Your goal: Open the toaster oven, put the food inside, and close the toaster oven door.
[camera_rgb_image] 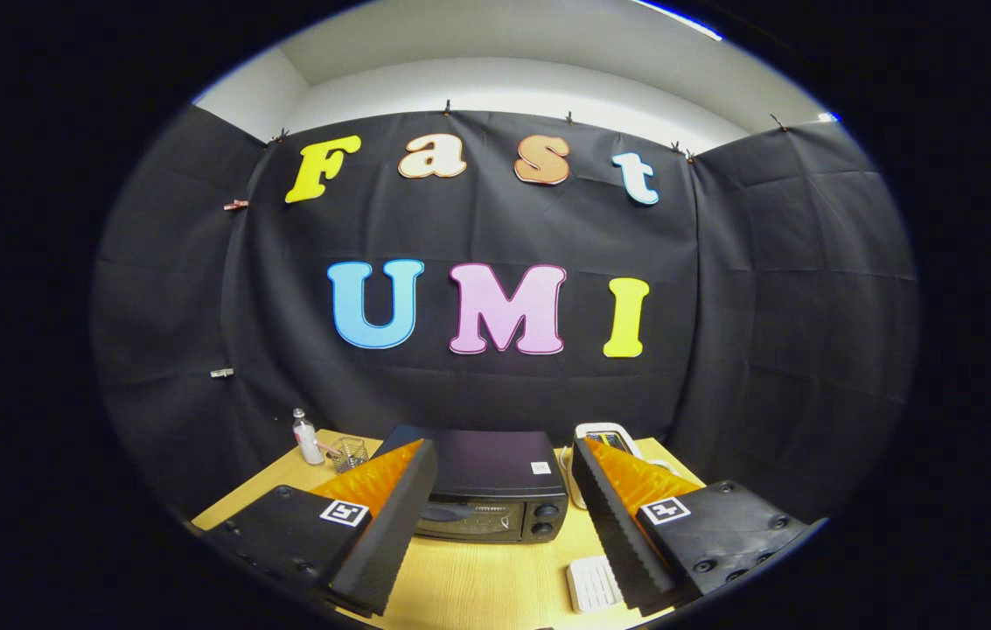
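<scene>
A black toaster oven [488, 490] stands on the wooden table [469, 582], its glass door shut and two knobs on its right side. It lies beyond my gripper [504, 459], framed between the two fingers. My fingers [390, 516] are black with orange backs and stand wide apart, nothing between them. The gripper is held high above the table and well short of the oven. No food item is identifiable in view.
A small clear bottle [306, 437] and a wire mesh cup [352, 453] stand behind the oven on the left. A white device [604, 435] sits behind it on the right. A white ridged block [593, 584] lies on the table near the right finger.
</scene>
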Tool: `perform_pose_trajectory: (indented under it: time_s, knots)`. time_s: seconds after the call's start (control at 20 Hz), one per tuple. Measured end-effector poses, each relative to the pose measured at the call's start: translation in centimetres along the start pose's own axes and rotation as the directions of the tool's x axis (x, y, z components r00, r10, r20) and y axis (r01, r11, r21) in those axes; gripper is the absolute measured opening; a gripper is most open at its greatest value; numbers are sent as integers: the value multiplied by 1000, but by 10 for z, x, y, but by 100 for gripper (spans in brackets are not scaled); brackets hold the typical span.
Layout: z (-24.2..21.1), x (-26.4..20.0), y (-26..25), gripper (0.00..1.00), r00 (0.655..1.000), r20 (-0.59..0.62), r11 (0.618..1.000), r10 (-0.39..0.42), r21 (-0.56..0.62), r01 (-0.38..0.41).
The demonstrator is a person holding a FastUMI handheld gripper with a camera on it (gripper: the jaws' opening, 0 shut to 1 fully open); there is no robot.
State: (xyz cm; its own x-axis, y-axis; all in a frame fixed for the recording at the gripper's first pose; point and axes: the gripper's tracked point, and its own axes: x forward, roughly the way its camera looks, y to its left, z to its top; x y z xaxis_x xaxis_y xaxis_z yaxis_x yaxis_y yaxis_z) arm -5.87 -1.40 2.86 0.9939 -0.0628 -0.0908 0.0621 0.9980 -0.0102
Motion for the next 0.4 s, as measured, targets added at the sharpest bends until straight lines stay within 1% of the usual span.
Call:
perform_pose_trajectory:
  time_s: [0.4]
  knots:
    - [3, 2, 1, 96, 1000, -4, 1000, -6, 5, 6]
